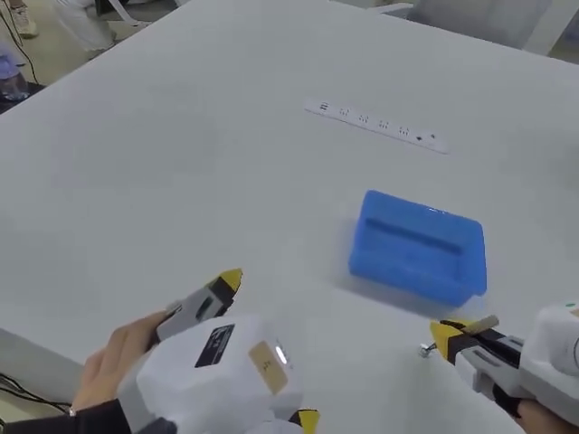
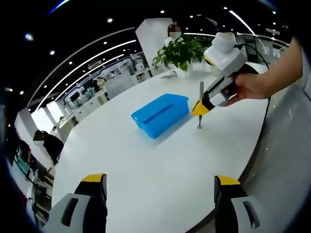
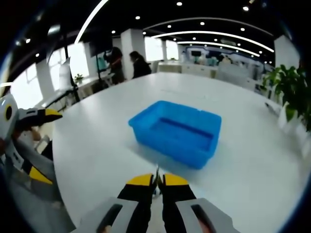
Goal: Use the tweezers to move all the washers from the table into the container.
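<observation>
The blue container (image 1: 418, 246) sits on the white table, also seen in the left gripper view (image 2: 160, 114) and the right gripper view (image 3: 175, 131). My right gripper (image 1: 445, 333) (image 3: 156, 180) is shut on thin metal tweezers (image 2: 200, 104) just in front of the container. The tweezers point down, with their tip at the tabletop (image 1: 425, 350). My left gripper (image 1: 270, 348) (image 2: 160, 182) hovers over the near left of the table, jaws wide open and holding nothing. I cannot make out any washers on the table.
A white power strip (image 1: 375, 122) lies on the table beyond the container. The table's near edge (image 1: 27, 348) runs close to the left gripper. People and potted plants (image 2: 181, 51) stand in the room behind.
</observation>
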